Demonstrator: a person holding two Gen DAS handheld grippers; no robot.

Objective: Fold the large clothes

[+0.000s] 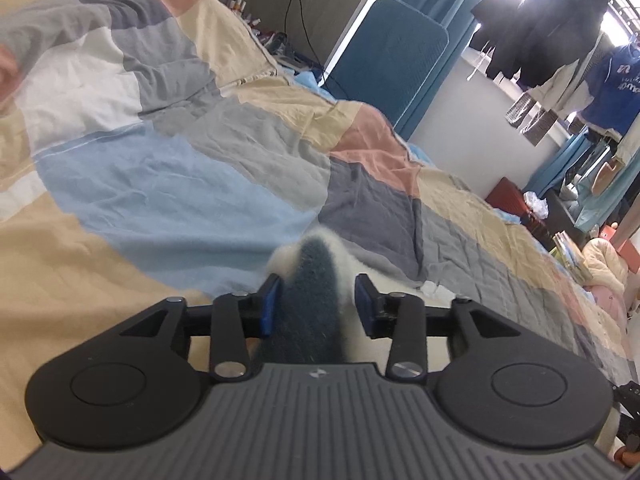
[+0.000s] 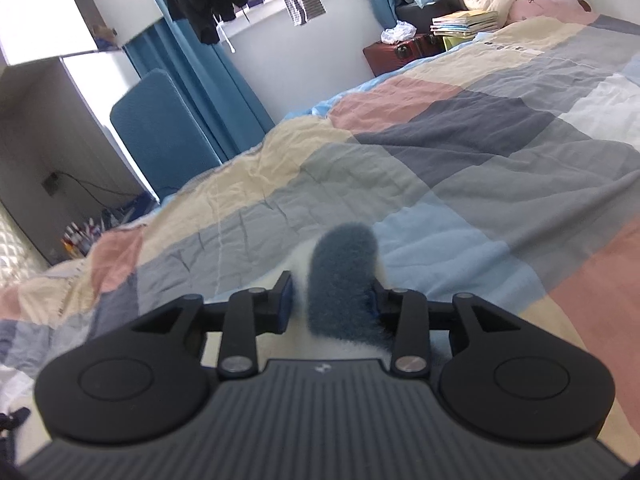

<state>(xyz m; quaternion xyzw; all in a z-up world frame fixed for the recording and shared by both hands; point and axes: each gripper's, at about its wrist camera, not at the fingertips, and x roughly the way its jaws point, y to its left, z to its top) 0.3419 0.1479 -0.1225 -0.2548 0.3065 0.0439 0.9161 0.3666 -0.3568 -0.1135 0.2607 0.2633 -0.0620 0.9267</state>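
Observation:
A fuzzy garment, teal with white edges (image 1: 308, 312), lies under both grippers on the patchwork quilt (image 1: 160, 184). In the left wrist view a fold of it stands up between the blue pads of my left gripper (image 1: 318, 286), filling the gap from pad to pad. In the right wrist view, a teal fold (image 2: 340, 276) rises between the pads of my right gripper (image 2: 332, 284); it presses on the right-hand pad, and white pile fills the space to the left one. The rest of the garment is hidden beneath the gripper bodies.
The quilt (image 2: 460, 152) covers a wide bed. A person's grey sleeve (image 1: 44, 32) reaches in at the far left. Past the bed's far edge stand a blue padded board (image 1: 384, 64), blue curtains, hanging clothes (image 1: 552, 32) and a stack of books (image 2: 464, 22) on a red trunk.

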